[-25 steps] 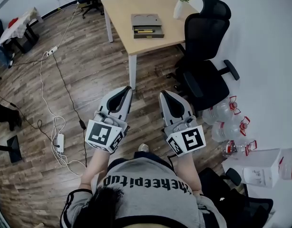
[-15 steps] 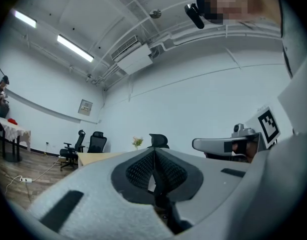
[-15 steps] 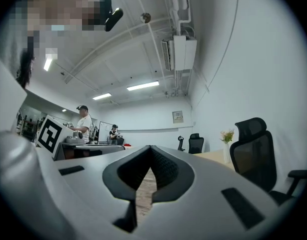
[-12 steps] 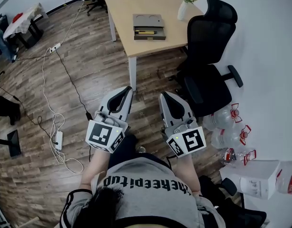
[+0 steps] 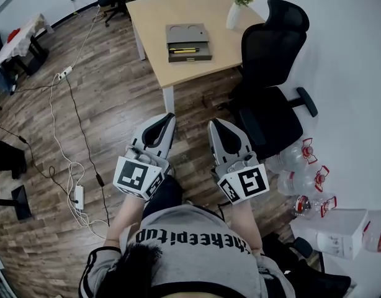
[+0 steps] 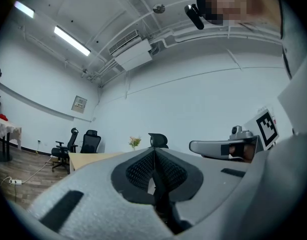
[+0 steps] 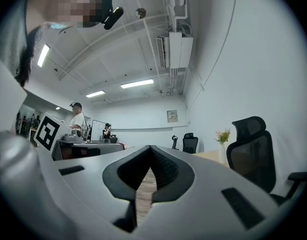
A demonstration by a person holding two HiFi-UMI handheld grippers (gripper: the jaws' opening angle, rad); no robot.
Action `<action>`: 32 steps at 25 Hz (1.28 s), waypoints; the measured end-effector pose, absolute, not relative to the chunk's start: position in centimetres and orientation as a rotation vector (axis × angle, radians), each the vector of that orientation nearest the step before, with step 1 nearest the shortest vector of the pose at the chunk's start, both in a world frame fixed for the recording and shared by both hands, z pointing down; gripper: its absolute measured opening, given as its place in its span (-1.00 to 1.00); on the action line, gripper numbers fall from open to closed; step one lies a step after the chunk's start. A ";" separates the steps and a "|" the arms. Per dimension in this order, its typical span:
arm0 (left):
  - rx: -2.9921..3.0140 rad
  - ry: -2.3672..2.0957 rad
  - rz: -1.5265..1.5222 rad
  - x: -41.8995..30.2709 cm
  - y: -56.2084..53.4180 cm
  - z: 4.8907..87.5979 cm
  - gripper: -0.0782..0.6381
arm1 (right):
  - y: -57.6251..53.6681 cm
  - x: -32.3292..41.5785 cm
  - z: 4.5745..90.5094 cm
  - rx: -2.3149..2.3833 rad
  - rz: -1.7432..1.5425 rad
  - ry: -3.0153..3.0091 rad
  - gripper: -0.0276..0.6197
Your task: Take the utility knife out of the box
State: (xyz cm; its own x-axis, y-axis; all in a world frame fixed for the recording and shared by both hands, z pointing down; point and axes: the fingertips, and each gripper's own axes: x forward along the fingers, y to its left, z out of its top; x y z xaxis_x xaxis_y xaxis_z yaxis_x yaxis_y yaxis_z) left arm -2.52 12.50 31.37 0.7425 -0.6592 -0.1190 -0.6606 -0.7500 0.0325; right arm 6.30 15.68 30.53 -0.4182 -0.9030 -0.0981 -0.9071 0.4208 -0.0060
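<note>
Lying in the near tray of the open grey box point(image 5: 189, 35), the yellow utility knife point(image 5: 185, 50) rests on the light wooden table point(image 5: 178, 8); its long axis runs left to right across the head view, along the box's longer side; which end carries the blade is too small to tell. The left gripper point(image 5: 168, 117) and the right gripper point(image 5: 213, 123) are held side by side over the plank floor point(image 5: 116, 98), well apart from the table and both aimed towards it; the box lies ahead of them, nearer the left one's line. Each gripper's own view shows its jaws pressed together at the tips, with nothing between them; the knife is untouched. A white vase point(image 5: 233, 14) of flowers stands at the table's right corner; a black office chair point(image 5: 274, 67) stands just beside that edge; clear water bottles point(image 5: 302, 166) with red handles lie by the wall on the right; a white cable point(image 5: 60, 135) trails over the floor on the left.
</note>
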 end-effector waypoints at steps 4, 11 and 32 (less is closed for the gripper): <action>-2.938 1.066 0.197 -1.9 8.7 31.1 -0.73 | 12.1 6.6 30.3 -1.676 0.080 2.555 -0.90; -2.964 1.004 0.215 -1.5 2.0 30.8 -0.73 | 5.7 6.8 30.1 -1.720 0.082 2.531 -0.90; -3.025 0.891 0.224 -3.2 -10.5 31.2 -0.73 | -5.9 4.7 31.0 -1.826 0.066 2.470 -0.90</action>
State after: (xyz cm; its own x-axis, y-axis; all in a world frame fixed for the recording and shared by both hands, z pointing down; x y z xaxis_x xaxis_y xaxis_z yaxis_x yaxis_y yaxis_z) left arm -3.18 -10.50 31.25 0.8310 -0.5409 -0.1301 -0.5380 -0.8408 0.0591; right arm 4.65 -5.93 30.96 -0.2923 -0.9529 -0.0813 -0.9559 0.2937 -0.0065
